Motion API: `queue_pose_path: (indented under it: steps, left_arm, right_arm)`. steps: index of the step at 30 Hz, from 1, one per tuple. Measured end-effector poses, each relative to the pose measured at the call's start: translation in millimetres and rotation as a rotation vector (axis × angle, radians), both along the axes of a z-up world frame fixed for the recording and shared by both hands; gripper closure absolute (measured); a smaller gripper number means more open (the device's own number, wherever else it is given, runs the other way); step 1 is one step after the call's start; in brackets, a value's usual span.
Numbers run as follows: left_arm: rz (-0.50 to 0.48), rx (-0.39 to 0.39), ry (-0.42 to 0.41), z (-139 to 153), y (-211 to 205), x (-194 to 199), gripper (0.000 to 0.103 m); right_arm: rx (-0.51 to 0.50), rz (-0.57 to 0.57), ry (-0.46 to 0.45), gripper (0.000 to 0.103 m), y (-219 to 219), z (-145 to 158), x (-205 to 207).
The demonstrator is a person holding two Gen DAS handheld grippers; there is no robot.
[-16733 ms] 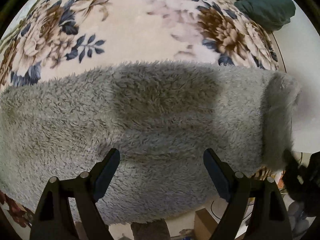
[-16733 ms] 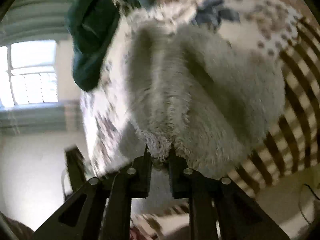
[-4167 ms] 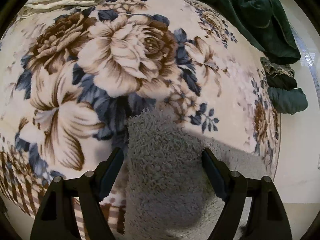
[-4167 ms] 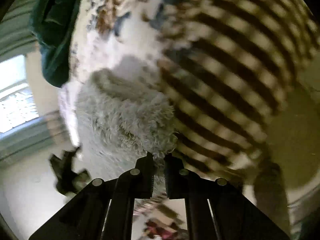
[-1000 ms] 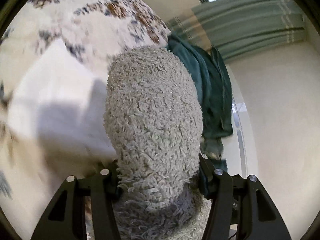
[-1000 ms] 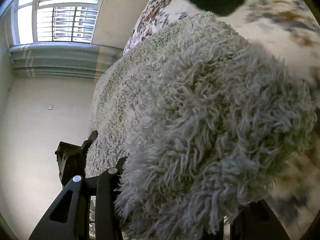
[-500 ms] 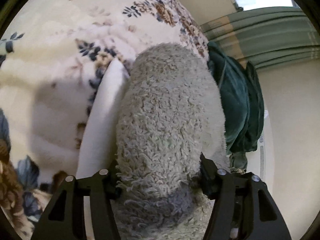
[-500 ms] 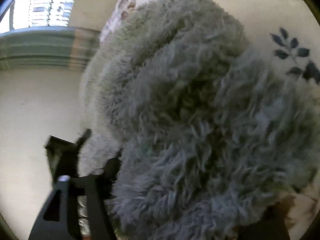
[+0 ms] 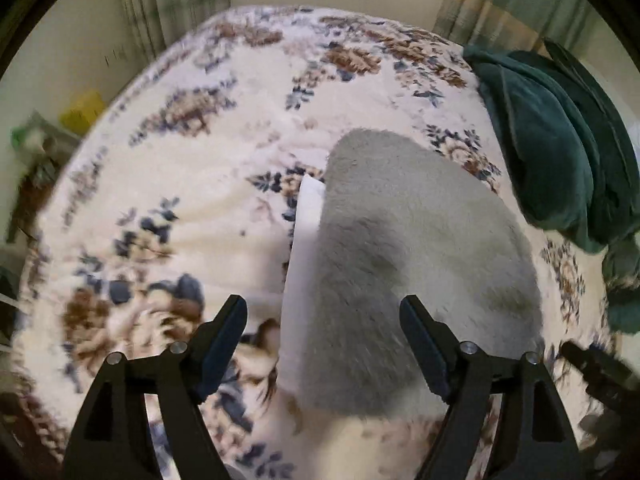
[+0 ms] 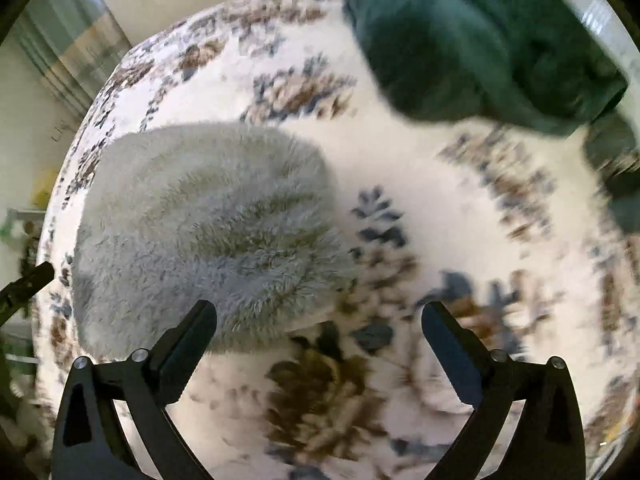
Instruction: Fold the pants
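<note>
1. Folded grey fluffy fleece pants (image 9: 416, 264) lying as a compact bundle on the bed's cream blanket with brown and blue flowers (image 9: 192, 184); centre-right of the left wrist view, centre-left of the right wrist view (image 10: 208, 232).
2. Left tongs (image 9: 322, 340) spread wide, gripping nothing, at the bottom of the frame; lower part of the bundle showing in the gap between the fingers.
3. Right tongs (image 10: 318, 344) likewise spread wide and empty, at the bottom of the frame; left fingertip over the bundle's lower edge, right fingertip over bare blanket.
4. Smooth white fabric panel (image 9: 304, 264) lying along the bundle's left edge in the left wrist view, touching the pants.
5. Crumpled dark green plush garment (image 9: 560, 152) at the right side of the left wrist view, apart from the pants; upper right of the right wrist view (image 10: 472, 40).
6. Striped green curtains (image 9: 520, 0) along the top of the left wrist view, behind the bed.
7. Both views partly blurred.
</note>
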State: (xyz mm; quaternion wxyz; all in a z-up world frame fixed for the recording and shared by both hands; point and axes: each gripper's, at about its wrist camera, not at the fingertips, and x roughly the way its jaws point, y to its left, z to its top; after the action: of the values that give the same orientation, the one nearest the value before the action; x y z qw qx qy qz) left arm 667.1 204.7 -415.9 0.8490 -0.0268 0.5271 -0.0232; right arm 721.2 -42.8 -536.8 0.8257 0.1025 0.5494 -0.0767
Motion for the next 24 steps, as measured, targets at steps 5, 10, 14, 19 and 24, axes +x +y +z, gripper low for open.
queue_pose_path:
  steps: [5, 10, 14, 19, 24]
  left_arm:
    - [-0.036, 0.059, -0.046, 50.8, -25.9, -48.4, 0.026]
    - [-0.056, 0.065, -0.114, 109.6, -46.8, -92.5, 0.026]
    - [-0.055, 0.071, -0.163, 151.9, -56.3, -129.4, 0.026]
    - [-0.044, 0.064, -0.231, 210.8, -63.2, -190.8, 0.026]
    - [-0.013, 0.062, -0.278, 254.2, -69.9, -246.2, 0.026]
  right_arm:
    - [-0.085, 0.016, -0.05, 0.0, 9.8, 80.9, -26.8]
    - [-0.114, 0.03, -0.119, 0.0, 6.2, 174.6, -94.6]
    - [-0.126, 0.037, -0.19, 0.0, -1.9, 245.8, -150.5]
    - [-0.115, 0.06, -0.261, 0.0, -8.0, 315.2, -213.6]
    - [-0.125, 0.096, -0.335, 0.0, -12.8, 378.5, -283.8]
